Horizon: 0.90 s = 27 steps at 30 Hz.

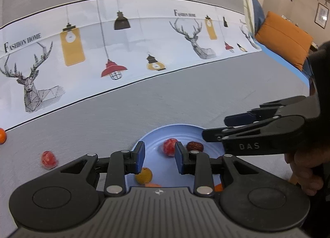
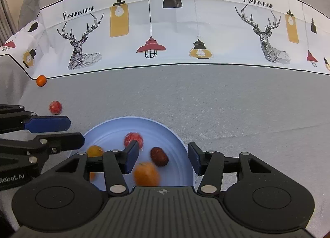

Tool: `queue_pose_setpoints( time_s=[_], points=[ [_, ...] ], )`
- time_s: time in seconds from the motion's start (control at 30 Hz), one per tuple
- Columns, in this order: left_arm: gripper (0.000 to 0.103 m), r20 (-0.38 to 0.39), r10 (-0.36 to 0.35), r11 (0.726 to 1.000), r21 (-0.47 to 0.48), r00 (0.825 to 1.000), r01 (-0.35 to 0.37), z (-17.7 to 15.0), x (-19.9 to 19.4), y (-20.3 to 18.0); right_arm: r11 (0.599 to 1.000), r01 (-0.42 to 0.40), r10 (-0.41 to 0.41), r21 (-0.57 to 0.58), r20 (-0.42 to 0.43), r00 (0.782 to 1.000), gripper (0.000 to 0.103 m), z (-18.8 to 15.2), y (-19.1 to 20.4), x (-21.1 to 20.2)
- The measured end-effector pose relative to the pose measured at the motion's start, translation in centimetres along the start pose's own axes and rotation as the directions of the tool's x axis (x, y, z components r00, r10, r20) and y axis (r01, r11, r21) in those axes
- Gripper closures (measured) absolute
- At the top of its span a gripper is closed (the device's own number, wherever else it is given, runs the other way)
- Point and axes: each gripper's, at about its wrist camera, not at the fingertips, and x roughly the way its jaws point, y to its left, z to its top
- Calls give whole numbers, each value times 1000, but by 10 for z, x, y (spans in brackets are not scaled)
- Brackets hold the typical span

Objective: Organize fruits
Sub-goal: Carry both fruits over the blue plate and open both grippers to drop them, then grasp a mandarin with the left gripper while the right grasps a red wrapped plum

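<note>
A light blue plate (image 2: 175,137) lies on the grey tablecloth, also in the left wrist view (image 1: 179,129). It holds a red fruit (image 2: 134,138), a dark brown date (image 2: 159,156), a yellow-orange fruit (image 2: 94,151) and a blurred orange (image 2: 146,174). My right gripper (image 2: 163,158) is open and empty just above the plate, the blurred orange below it. My left gripper (image 1: 159,156) is open and empty over the plate's left edge. A red fruit (image 1: 48,159) and a small orange (image 1: 2,135) lie loose on the cloth to the left, also in the right wrist view (image 2: 55,107) (image 2: 41,80).
A white cloth band printed with deer and lamps (image 2: 165,32) runs across the far side of the table. An orange cushion (image 1: 284,38) sits beyond the table's right end. A hand (image 1: 305,168) holds the right gripper.
</note>
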Motion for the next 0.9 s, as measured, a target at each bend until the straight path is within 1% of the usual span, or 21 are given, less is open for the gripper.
queue_pose_setpoints(
  time_s=[0.13, 0.27, 0.37, 0.43, 0.73, 0.9],
  points=[
    [68, 1, 25, 999, -35, 1000, -25, 0, -2, 10, 1000, 8, -8, 4, 8, 1000, 49, 1, 0, -1],
    [68, 7, 49, 995, -91, 999, -48, 0, -5, 24, 1000, 8, -8, 0, 14, 1000, 48, 2, 4, 0],
    [68, -6, 76, 989, -129, 997, -76, -3, -4, 36, 1000, 5, -5, -12, 16, 1000, 49, 3, 9, 1],
    [69, -20, 96, 986, -136, 995, -98, -5, -3, 42, 1000, 2, -2, -20, 16, 1000, 49, 3, 13, 2],
    [68, -43, 129, 973, -187, 991, -135, -9, 1, 62, 999, -11, 12, -45, 23, 1000, 48, 7, 28, 8],
    [69, -53, 152, 957, -240, 987, -160, -8, 2, 76, 999, -18, 20, -50, 36, 999, 48, 9, 43, 14]
  ],
)
